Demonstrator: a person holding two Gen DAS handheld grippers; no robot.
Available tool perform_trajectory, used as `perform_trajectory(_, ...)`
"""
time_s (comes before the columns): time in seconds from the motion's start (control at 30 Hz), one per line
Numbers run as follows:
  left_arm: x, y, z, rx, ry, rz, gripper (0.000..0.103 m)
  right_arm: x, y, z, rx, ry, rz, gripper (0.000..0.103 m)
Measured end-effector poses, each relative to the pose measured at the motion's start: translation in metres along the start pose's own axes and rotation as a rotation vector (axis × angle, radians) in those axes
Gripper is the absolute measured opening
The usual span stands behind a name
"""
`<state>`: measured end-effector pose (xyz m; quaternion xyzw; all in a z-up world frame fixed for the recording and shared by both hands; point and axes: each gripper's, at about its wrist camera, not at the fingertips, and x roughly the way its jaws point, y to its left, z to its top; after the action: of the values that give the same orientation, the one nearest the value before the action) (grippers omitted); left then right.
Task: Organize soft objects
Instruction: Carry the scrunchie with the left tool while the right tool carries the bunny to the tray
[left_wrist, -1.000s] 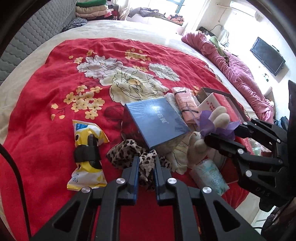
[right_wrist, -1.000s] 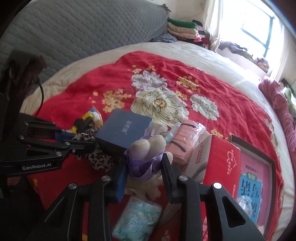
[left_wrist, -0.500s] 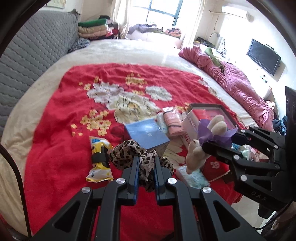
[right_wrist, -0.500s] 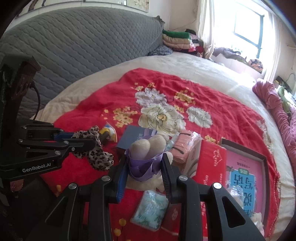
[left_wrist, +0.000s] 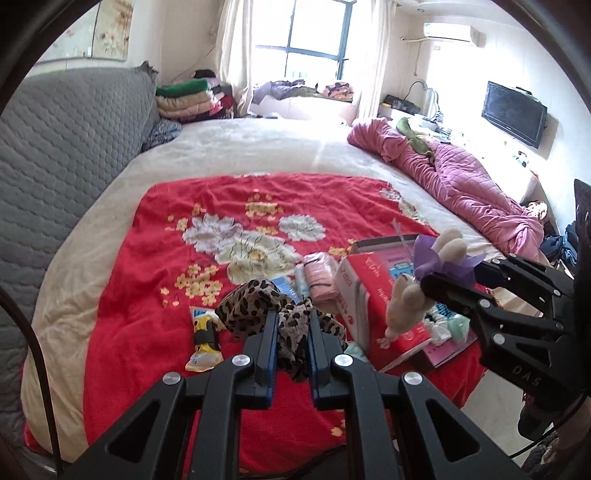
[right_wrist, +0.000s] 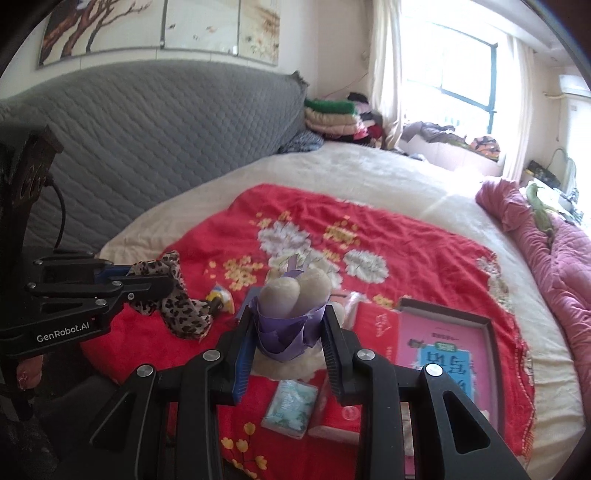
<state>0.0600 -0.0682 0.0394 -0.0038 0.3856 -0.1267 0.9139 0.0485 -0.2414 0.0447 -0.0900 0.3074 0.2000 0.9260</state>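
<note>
My left gripper (left_wrist: 291, 321) is shut on a leopard-print scarf (left_wrist: 255, 306), which hangs in folds well above the red flowered blanket (left_wrist: 147, 295). In the right wrist view the same scarf (right_wrist: 173, 302) droops from the left gripper (right_wrist: 162, 284) at the left. My right gripper (right_wrist: 290, 321) is shut on a cream plush toy (right_wrist: 295, 291) wrapped in purple ribbon. From the left wrist view that plush toy (left_wrist: 410, 295) dangles from the right gripper (left_wrist: 432, 273), its legs hanging over the red box.
On the blanket lie a red carton (left_wrist: 369, 288), a pink-lidded box (right_wrist: 443, 347), a pink packet (left_wrist: 321, 277), a yellow snack bag (left_wrist: 205, 339) and a tissue pack (right_wrist: 291, 408). A grey quilted headboard (right_wrist: 166, 140) stands left. A rolled pink quilt (left_wrist: 461, 184) lies right.
Both grippers have risen with the scarf and the plush toy still in them. The bed and its items look smaller and farther below, and the window and walls have come into view.
</note>
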Motion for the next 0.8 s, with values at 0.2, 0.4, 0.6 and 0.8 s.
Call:
perform_trajectory(0.2,-0.013,-0.022,0.009,0.026,-0.024,-0.001,0.013,-0.035,-0.021,0.000,0.042,-0.049,-0.045,0.034)
perform_trajectory(0.4,-0.015,-0.041,0.016,0.057,-0.034,-0.006,0.013,-0.061,-0.049,-0.006,0.093,-0.078,-0.091,0.034)
perform_trajectory(0.6,-0.009,-0.060,0.021,0.071,-0.029,-0.033,0.013,-0.081,-0.082,-0.015,0.136,-0.093,-0.147,0.034)
perform_trajectory(0.8,0.008,-0.093,0.028,0.103,-0.015,-0.082,0.013,-0.096,-0.119,-0.031,0.175,-0.092,-0.209,0.034)
